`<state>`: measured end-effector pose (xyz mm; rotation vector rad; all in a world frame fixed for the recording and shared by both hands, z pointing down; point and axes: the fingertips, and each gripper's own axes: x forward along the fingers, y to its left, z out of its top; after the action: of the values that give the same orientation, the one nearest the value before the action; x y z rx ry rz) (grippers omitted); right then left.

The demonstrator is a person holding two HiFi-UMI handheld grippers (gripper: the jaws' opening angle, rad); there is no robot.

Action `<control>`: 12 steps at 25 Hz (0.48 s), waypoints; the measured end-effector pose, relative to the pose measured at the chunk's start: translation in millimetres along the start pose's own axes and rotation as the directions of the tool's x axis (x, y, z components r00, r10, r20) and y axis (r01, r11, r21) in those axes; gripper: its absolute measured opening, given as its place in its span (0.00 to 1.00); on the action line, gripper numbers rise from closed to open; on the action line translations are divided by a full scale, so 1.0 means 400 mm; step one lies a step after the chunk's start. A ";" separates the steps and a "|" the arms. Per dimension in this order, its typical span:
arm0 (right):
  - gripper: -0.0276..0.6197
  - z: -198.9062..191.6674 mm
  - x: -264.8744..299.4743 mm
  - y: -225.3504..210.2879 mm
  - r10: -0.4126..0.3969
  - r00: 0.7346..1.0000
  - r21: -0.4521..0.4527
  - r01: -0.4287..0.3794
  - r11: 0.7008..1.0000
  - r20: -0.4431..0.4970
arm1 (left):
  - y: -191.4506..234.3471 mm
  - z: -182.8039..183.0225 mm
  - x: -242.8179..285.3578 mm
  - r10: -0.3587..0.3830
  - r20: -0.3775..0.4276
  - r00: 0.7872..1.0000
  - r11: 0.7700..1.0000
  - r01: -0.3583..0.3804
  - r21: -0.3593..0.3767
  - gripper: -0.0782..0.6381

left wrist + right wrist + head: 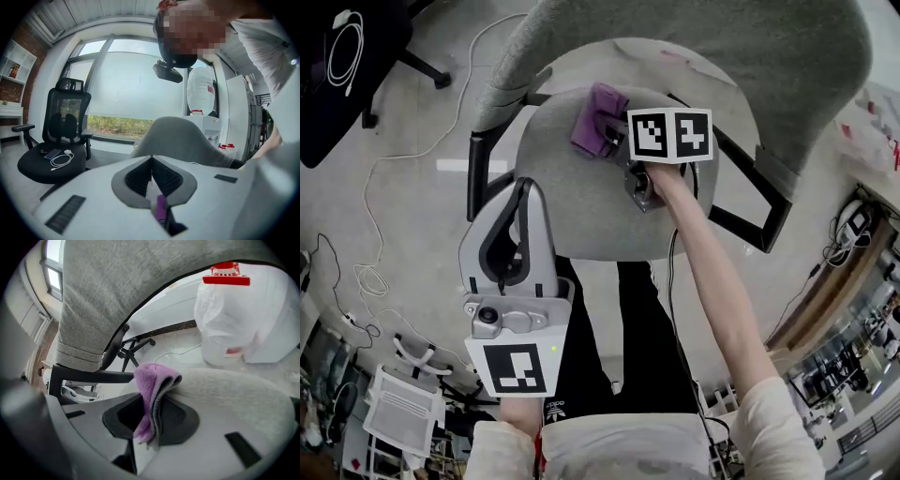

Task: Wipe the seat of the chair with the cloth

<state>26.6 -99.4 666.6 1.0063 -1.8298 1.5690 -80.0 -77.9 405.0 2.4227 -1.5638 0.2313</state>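
The grey chair seat (581, 202) lies below me, its grey backrest (694, 47) at the top of the head view. A purple cloth (598, 120) rests on the far part of the seat. My right gripper (617, 133) is shut on it. In the right gripper view the cloth (153, 390) hangs folded between the jaws and touches the seat (234, 392). My left gripper (523, 192) hovers over the seat's near left edge, shut with nothing in it. Its closed jaws (151, 164) point towards the backrest (180, 138).
Black armrests (478, 173) (750, 211) flank the seat. A black office chair (51, 159) with a white cable stands at the left. More cables (370, 202) trail over the floor. A white bag with a red cap (243, 319) stands behind the chair.
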 end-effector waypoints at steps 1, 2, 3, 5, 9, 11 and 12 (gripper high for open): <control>0.18 -0.005 -0.019 -0.024 -0.016 1.000 -0.004 0.016 1.000 -0.001 | -0.012 0.000 0.006 -0.008 -0.002 1.000 1.000 0.008 0.003 0.13; 0.18 -0.010 -0.038 -0.048 -0.030 1.000 -0.011 0.030 0.999 -0.002 | -0.024 -0.001 0.012 -0.016 -0.004 1.000 1.000 0.016 0.006 0.13; 0.18 -0.015 -0.057 -0.072 -0.041 0.999 -0.019 0.041 0.999 -0.002 | -0.037 -0.002 0.018 -0.024 -0.008 1.000 1.000 0.024 0.007 0.13; 0.18 -0.024 -0.095 -0.118 -0.065 0.998 -0.027 0.065 0.997 0.001 | -0.060 -0.002 0.027 -0.039 -0.013 0.999 0.999 0.039 0.008 0.13; 0.18 -0.039 -0.168 -0.212 -0.144 0.989 -0.042 0.144 0.989 -0.010 | -0.101 0.002 0.042 -0.058 -0.015 0.998 0.998 0.058 0.021 0.13; 0.18 -0.047 -0.203 -0.257 -0.189 0.982 -0.043 0.188 0.981 -0.023 | -0.117 0.007 0.048 -0.070 -0.015 0.997 0.997 0.070 0.026 0.13; 0.18 -0.052 -0.218 -0.276 -0.205 0.978 -0.035 0.204 0.978 -0.030 | -0.123 0.010 0.050 -0.075 -0.014 0.997 0.997 0.075 0.028 0.13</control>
<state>165.2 -67.3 667.1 1.1087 -1.6655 1.4210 -27.1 -77.1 400.6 2.4908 -1.4701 0.2560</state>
